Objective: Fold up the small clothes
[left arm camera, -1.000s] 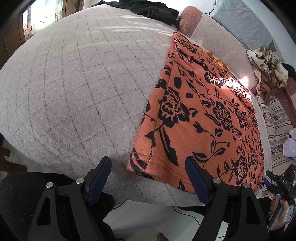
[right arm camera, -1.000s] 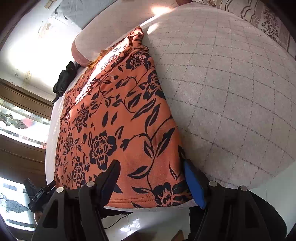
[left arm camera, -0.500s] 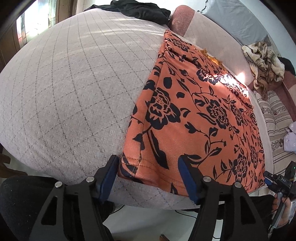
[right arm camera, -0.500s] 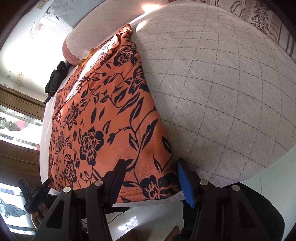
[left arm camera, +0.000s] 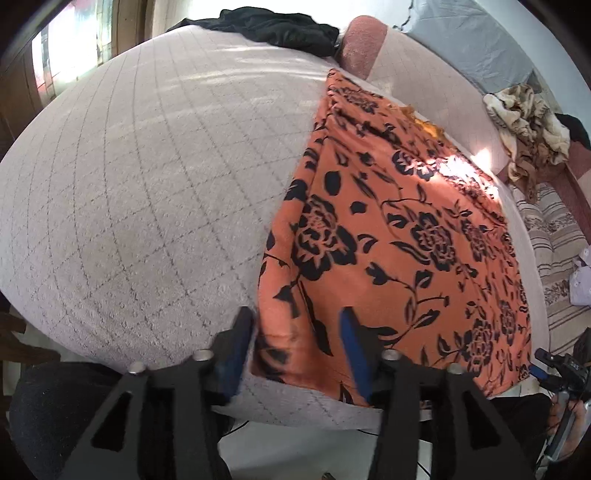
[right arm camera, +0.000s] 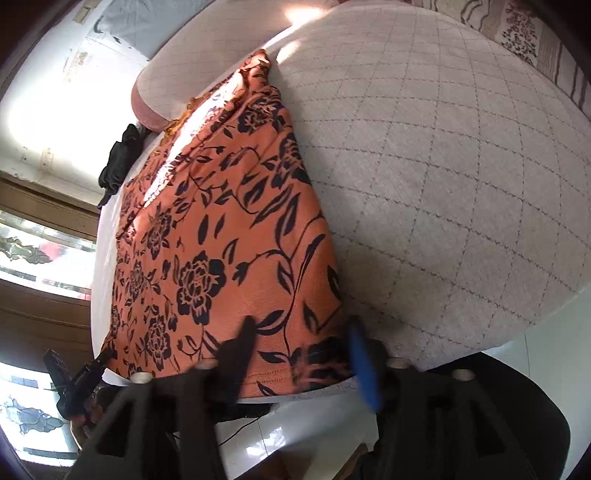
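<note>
Left wrist view, cloth: an orange garment with black flowers lies flat on the right part of a grey quilted bed, reaching the near edge.
Left wrist view, tongs: the left tongs straddle the garment's near left corner; jaws have just been closing, corner between them, pads not yet pressing, so released.
Left wrist view, far side: a black garment on the far edge, a beige heap far right.
Right wrist view, cloth: the orange garment covers the bed's left part.
Right wrist view, tongs: the right tongs straddle the near right corner; jaws have just been opening, blurred, released.
</note>
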Available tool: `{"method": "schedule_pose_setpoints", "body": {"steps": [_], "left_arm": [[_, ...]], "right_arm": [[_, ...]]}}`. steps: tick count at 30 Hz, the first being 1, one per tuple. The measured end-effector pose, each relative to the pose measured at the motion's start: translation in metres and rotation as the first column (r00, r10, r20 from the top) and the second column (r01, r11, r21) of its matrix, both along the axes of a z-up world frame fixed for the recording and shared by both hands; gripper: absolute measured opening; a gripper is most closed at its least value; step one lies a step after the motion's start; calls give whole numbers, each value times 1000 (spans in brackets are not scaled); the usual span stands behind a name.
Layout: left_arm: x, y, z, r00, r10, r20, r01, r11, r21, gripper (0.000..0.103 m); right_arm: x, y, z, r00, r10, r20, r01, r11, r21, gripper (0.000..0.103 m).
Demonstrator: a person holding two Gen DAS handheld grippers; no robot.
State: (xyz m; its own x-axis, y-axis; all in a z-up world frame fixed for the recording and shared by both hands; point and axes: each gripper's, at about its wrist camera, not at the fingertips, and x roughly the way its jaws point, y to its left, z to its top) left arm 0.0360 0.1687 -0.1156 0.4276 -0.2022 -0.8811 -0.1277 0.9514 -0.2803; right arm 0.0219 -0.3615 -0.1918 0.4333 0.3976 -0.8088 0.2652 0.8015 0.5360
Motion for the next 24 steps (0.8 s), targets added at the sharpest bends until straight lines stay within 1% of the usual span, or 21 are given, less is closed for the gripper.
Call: {"method": "schedule_pose_setpoints", "body": {"steps": [1,2,3,4,5,6,7,9,11,12,13,15,16,17,19,22,24], "left_arm": [[0,1,-3,1000,10,-5,-11,1000,-8,63],[0,-1,-3,1000,7,4,-7,1000,4,63],[0,-4,-2,1000,-8,7,8,1000,20,63],[1,-6,-1,1000,-23,9,23,999,29,47],[2,-8,1,999,-47,4,47,998,40,7],[2,-7,5,998,-62,13,62,998,15,8],[1,-3,13,998,-43,41,43,999,-11,8],[-1,0,31,996,-26,90,29,999,-33,8],[0,3,39,993,-10,114,15,999,-50,8],[1,3,37,994,-3,110,8,999,-46,8],[5,2,29,996,4,84,-1,999,-33,9],[12,2,2,999,16,-27,-17,1000,-24,9],[11,3,-6,999,24,-48,-25,999,-30,11],[9,2,-5,999,26,-31,-26,999,-25,12],[6,-1,2,1000,15,-15,-15,1000,-13,12],[7,-3,6,1000,3,-4,-3,1000,-5,11],[4,-2,10,1000,12,13,-12,1000,-22,11]], "right_arm": [[0,0,-2,1000,-3,-1,3,1000,3,77],[0,2,-3,1000,8,0,-8,1000,13,76],[0,4,-4,1000,17,1,-17,1000,11,69],[1,6,-5,1000,30,-1,-30,1000,0,61],[2,7,-6,999,40,-12,-41,999,-21,28],[3,5,-6,999,36,-13,-36,999,1,7],[2,3,-3,1000,25,2,-25,999,37,7],[-1,1,16,998,18,57,-19,999,26,7],[-1,-4,28,996,-6,89,1,998,63,7],[0,-5,31,995,-13,102,8,998,55,7],[1,-7,30,995,-21,101,16,999,49,7],[5,-9,11,998,-41,52,36,996,87,7],[6,-8,2,999,-42,24,40,995,87,7],[5,-6,-5,999,-37,5,36,996,84,7],[4,-6,-10,999,-37,0,37,995,92,7],[5,-10,-6,999,-46,23,44,993,108,7],[4,-12,0,997,-54,47,48,991,126,7]]}}
